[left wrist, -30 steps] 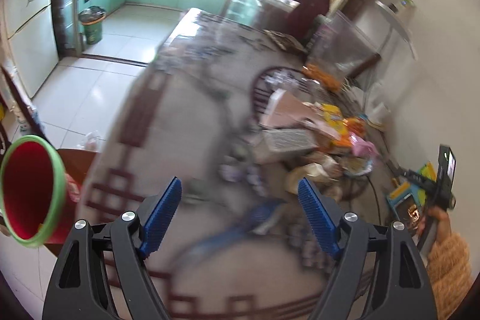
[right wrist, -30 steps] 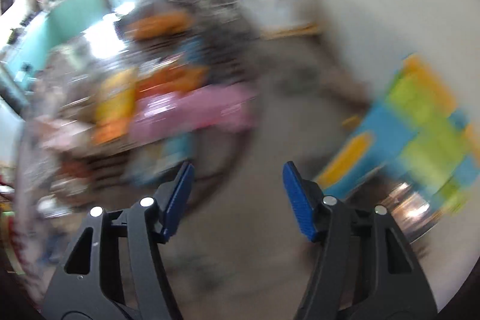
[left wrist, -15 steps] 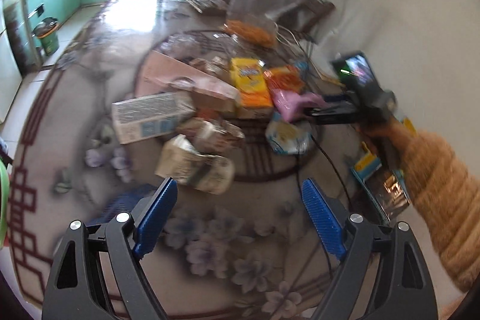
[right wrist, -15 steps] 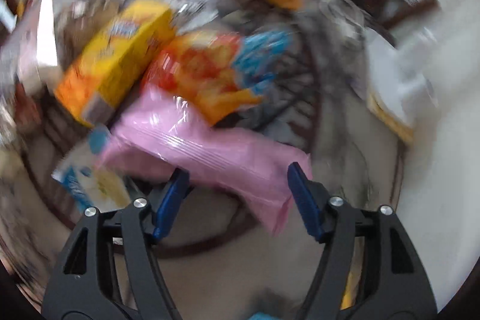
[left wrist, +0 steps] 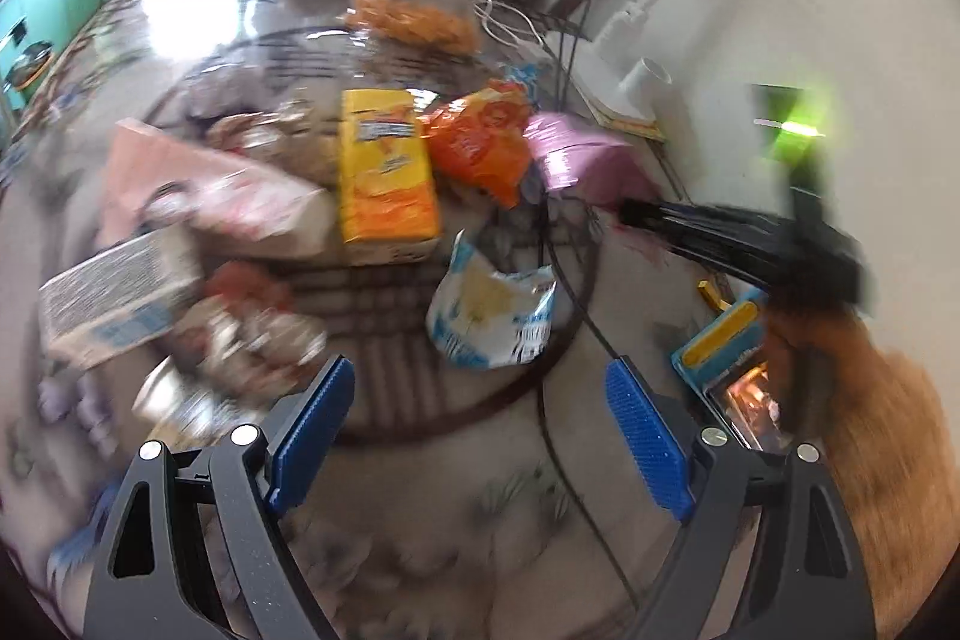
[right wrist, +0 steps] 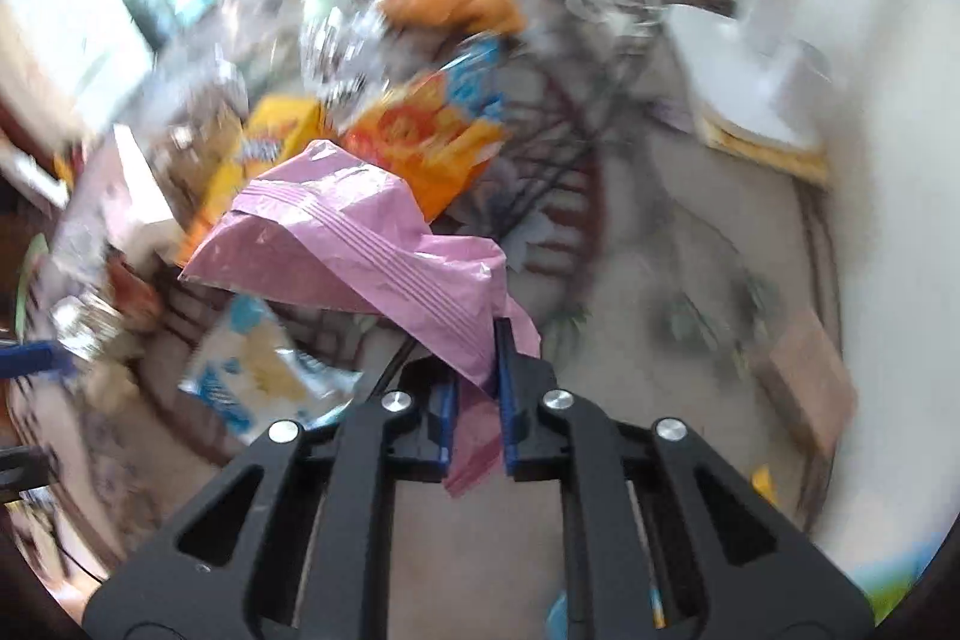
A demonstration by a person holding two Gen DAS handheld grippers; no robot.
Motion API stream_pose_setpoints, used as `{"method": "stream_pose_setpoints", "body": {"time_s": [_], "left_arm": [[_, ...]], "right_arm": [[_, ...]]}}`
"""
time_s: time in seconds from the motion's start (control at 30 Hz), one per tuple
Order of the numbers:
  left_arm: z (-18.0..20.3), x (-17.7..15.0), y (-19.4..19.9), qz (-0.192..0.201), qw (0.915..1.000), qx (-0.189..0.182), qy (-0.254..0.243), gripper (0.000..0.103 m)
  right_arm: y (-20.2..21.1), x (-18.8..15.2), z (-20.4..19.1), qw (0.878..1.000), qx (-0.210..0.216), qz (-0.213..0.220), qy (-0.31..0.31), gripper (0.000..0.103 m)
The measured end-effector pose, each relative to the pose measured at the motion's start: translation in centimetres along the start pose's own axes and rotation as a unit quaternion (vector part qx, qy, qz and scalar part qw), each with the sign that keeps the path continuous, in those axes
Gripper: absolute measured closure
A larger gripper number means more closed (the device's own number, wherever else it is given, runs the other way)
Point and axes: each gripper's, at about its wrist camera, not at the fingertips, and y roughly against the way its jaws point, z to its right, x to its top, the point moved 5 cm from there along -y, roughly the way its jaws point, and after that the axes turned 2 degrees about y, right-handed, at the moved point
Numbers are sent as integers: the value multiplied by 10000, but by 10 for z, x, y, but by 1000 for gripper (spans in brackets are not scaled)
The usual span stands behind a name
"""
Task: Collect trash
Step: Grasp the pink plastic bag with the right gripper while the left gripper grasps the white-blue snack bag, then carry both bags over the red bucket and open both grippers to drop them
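Observation:
Trash lies heaped on a patterned table (left wrist: 420, 520). My right gripper (right wrist: 477, 370) is shut on the corner of a pink plastic wrapper (right wrist: 360, 244) and holds it up off the pile; the wrapper (left wrist: 576, 154) and that gripper (left wrist: 660, 214) also show in the left wrist view. My left gripper (left wrist: 480, 400) is open and empty, just short of a blue and white snack bag (left wrist: 489, 310). A yellow box (left wrist: 384, 172) and an orange chip bag (left wrist: 480, 142) lie behind it.
Cartons (left wrist: 120, 298) and crumpled wrappers (left wrist: 252, 334) lie at the left. A clear bag with orange snacks (left wrist: 414, 16) stands at the back. A black cable (left wrist: 576, 316) runs across the table. A white wall (left wrist: 780, 10) is at the right, with a blue and yellow box (left wrist: 720, 340).
My right gripper has shut on the pink wrapper and lifted it. My left gripper has moved in closer to the trash pile, toward the blue and white bag.

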Motion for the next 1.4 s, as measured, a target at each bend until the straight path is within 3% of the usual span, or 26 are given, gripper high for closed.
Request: {"method": "stream_pose_setpoints", "body": {"time_s": [0.17, 0.27, 0.43, 0.5, 0.57, 0.67, 0.8, 0.93, 1.13, 1.4], "left_arm": [[11, 13, -57, -352, 9993, 63, -125, 22], [11, 17, -88, -576, 9983, -36, -27, 26], [24, 11, -117, -827, 9964, -131, -141, 55], [25, 7, -123, -918, 9956, -199, -76, 84], [24, 3, -123, -949, 9951, -271, -39, 97], [24, 3, -106, -732, 9969, -294, -84, 100], [15, 5, -55, -213, 9994, -254, 9, 100], [0, 3, 7, 403, 9991, 115, 6, 100], [-41, -9, 83, 1006, 9903, 947, 141, 100], [-104, -38, 152, 1475, 9728, 1607, 779, 100]], "right_arm": [[54, -35, 24, 9901, 177, 581, -1262, 91], [75, -49, 29, 9833, 284, 812, -1605, 91], [88, -61, 27, 9799, 301, 906, -1753, 91], [91, -64, 26, 9795, 316, 919, -1764, 91], [92, -64, 23, 9794, 347, 940, -1751, 91], [93, -59, 13, 9800, 403, 999, -1676, 91], [94, -48, -6, 9824, 527, 1061, -1444, 91], [100, -33, -35, 9845, 674, 1193, -1097, 91], [100, -14, -85, 9854, 971, 1254, -624, 91], [99, 5, -163, 9825, 1391, 1237, 63, 91]]}}
